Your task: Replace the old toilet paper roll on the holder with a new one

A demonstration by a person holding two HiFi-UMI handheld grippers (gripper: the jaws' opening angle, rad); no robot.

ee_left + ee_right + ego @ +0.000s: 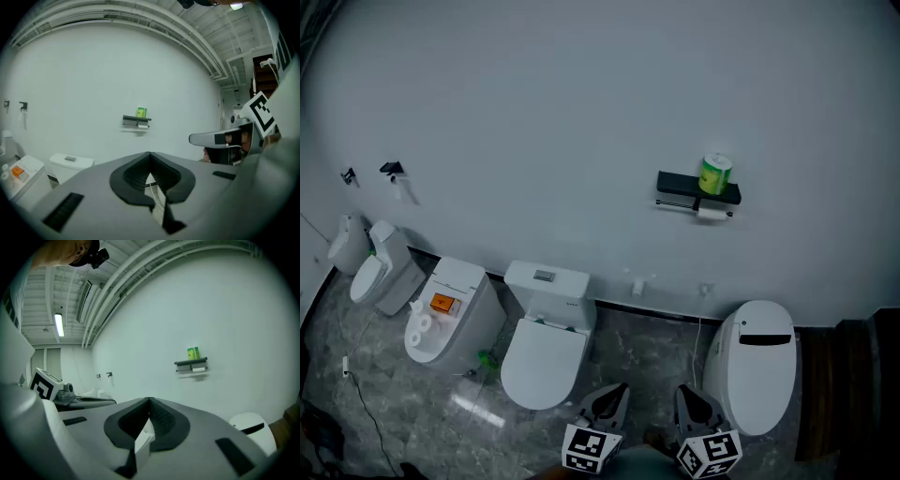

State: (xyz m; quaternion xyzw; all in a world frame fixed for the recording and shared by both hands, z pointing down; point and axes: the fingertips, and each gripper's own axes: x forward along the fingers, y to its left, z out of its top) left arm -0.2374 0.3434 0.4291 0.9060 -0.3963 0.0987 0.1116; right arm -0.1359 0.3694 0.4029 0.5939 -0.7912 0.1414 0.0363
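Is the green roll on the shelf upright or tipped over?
Upright: the green roll stands on end atop the shelf.

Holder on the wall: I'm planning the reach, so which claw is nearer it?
Right, slightly. The right claw is almost straight in front of the holder; the left claw is further left. Both are far off.

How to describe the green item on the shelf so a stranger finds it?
On the white wall, above the rightmost toilet, hangs a black shelf. The green item stands on its right part; the roll hanging below it is white.
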